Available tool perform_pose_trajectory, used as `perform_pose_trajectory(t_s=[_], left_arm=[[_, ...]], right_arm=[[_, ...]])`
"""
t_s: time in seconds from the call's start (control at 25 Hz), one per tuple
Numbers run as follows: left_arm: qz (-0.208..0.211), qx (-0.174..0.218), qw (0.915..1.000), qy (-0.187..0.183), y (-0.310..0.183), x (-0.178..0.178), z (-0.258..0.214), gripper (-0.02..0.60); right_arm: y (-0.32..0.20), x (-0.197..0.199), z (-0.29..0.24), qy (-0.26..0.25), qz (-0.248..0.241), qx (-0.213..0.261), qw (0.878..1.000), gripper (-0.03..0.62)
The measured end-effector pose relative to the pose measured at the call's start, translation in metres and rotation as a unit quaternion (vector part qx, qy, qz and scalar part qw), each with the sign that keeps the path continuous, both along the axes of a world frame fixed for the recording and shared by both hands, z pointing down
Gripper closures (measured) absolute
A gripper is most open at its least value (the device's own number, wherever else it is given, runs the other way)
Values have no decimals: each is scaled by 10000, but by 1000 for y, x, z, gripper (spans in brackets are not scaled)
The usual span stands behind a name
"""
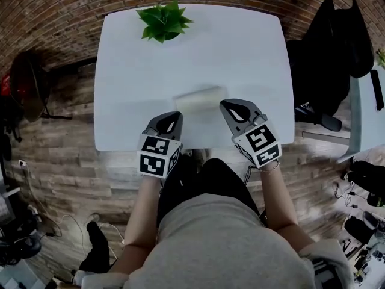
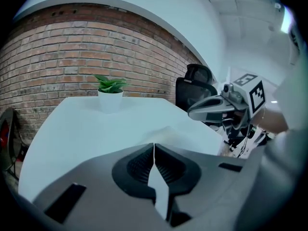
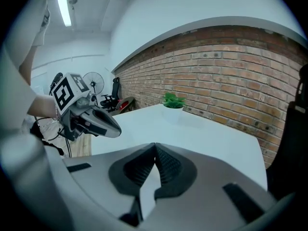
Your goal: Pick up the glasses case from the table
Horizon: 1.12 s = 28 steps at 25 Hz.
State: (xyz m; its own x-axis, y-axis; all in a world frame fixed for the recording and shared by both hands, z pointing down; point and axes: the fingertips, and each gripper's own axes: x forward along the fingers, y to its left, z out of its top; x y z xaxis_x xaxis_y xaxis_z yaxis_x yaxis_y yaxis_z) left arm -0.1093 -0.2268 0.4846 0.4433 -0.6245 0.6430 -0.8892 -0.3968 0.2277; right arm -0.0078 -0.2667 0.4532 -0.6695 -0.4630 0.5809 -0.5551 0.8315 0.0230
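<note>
The glasses case is a pale, blurred oblong lying on the white table near its front edge. In the left gripper view it shows faintly as a low pale ridge just beyond the jaws. My left gripper hovers at the case's near left corner, its jaws shut with nothing between them. My right gripper sits just right of the case, also shut and empty. Neither visibly touches the case. In the right gripper view the case is hidden.
A small potted plant stands at the table's far edge. A black office chair with dark clothing is right of the table. A brick wall runs behind it. Wood flooring surrounds the table.
</note>
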Motion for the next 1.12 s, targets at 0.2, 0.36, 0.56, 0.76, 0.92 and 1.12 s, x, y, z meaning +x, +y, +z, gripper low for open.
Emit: perform_pose_trajectory(t_s=[0.2,0.36,0.56,0.76,0.92,1.12], left_arm=[[346,17,9989,-305,-13,1,18,574],[798,188,9933,-816,-26,1,28,560],[1575,123,9805,-1170,-30,14,44,374],[2224,148,9621,-1572,-39,23,59,304],[2513,57,9523,-1731,-44,26,70,267],[2749,-74,9443,-1807,-46,33,81,264]], right_arm=[[-8,-1,22,175,-65,-154,9997,549],[-10,-2,36,223,26,-346,9991,551],[-9,-3,47,164,98,-523,9984,549],[-13,4,57,115,279,-616,9976,546],[-11,7,65,78,315,-704,9970,546],[-10,11,72,81,428,-771,9961,545]])
